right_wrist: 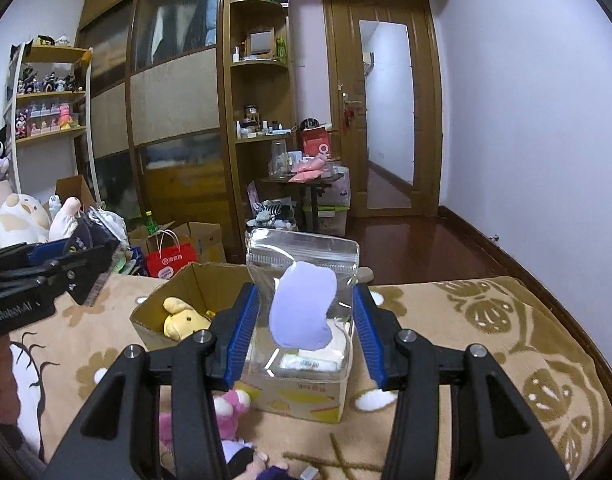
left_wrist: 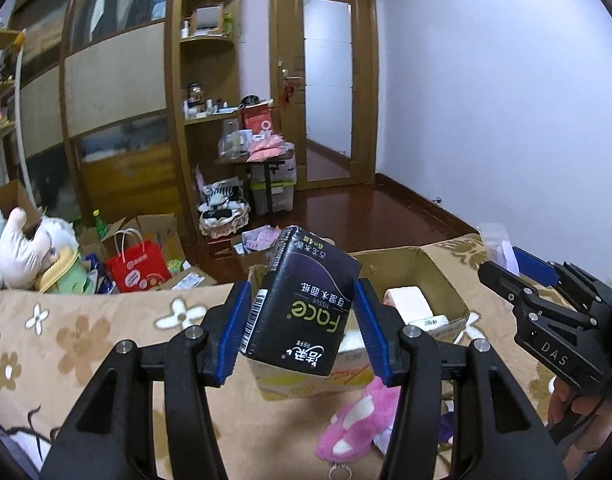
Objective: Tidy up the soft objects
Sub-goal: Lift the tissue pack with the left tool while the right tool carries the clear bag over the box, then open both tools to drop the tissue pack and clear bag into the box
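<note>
Left wrist view: both hand-held grippers carry soft items above the box on the bed.

The bed (left_wrist: 85,344), under a flowered beige blanket, bears an open cardboard box (left_wrist: 442,276) that already holds a pale roll and small packs; the right wrist view also shows a yellow plush (right_wrist: 183,320) inside. The left hand-held gripper (left_wrist: 301,328) is clamped on a black tissue pack (left_wrist: 301,300), held tilted in front of the box. The right hand-held gripper (right_wrist: 306,324) pinches a clear zip bag (right_wrist: 306,280) with a lilac piece inside, over the box. A pink plush (left_wrist: 356,420) lies on the blanket just before the box. I judge the step to be carrying to the box; next, each item wants lowering over the opening, then release.
</note>
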A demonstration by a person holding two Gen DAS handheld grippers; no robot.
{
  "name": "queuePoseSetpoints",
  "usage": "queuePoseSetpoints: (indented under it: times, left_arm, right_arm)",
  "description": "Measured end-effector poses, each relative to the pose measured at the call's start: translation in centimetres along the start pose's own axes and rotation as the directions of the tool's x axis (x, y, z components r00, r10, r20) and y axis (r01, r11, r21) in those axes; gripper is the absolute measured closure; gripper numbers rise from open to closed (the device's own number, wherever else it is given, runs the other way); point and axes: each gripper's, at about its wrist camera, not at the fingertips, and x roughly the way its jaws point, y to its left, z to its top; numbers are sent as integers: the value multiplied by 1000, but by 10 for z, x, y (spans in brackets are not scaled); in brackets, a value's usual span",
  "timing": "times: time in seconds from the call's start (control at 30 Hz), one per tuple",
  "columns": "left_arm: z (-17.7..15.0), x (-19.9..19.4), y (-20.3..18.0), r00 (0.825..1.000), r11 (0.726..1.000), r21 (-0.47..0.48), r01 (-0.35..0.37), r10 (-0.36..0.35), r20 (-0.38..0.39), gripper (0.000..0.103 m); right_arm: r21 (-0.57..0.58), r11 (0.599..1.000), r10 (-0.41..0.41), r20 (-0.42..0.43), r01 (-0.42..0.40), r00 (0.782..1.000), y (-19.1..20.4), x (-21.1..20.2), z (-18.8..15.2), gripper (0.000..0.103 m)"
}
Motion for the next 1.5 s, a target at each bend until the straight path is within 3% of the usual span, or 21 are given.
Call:
queuePoseSetpoints:
  times: [0.47,0.8,1.03,1.13,1.2,1.33,1.5]
  left_arm:
    - [3,61,-7,998,999,10,36,-35,-59,52]
    - [-3,100,5,987,999,-19,25,-28,-161,51]
    - [-14,121,9,975,999,-31,24,-30,-218,51]
    - [-17,121,8,974,999,-40,35,-43,-223,44]
    - [-16,118,7,975,999,-37,30,-38,-218,30]
    - [-15,112,7,978,1000,-18,10,-14,-209,23]
    - [-15,105,8,974,1000,-7,-13,11,-228,20]
  right_arm:
    - [81,996,37,7,-38,999,-18,41,8,52]
    - [142,985,112,-58,-103,992,-27,80,-5,51]
    - [127,987,116,-106,-102,988,-22,96,-16,51]
    - [140,985,119,-113,-103,986,-24,96,-19,51]
    - [146,984,120,-116,-103,986,-24,95,-20,51]
    - [154,983,115,-120,-96,986,-25,89,-22,50]
    - [160,984,103,-120,-83,988,-27,77,-23,39]
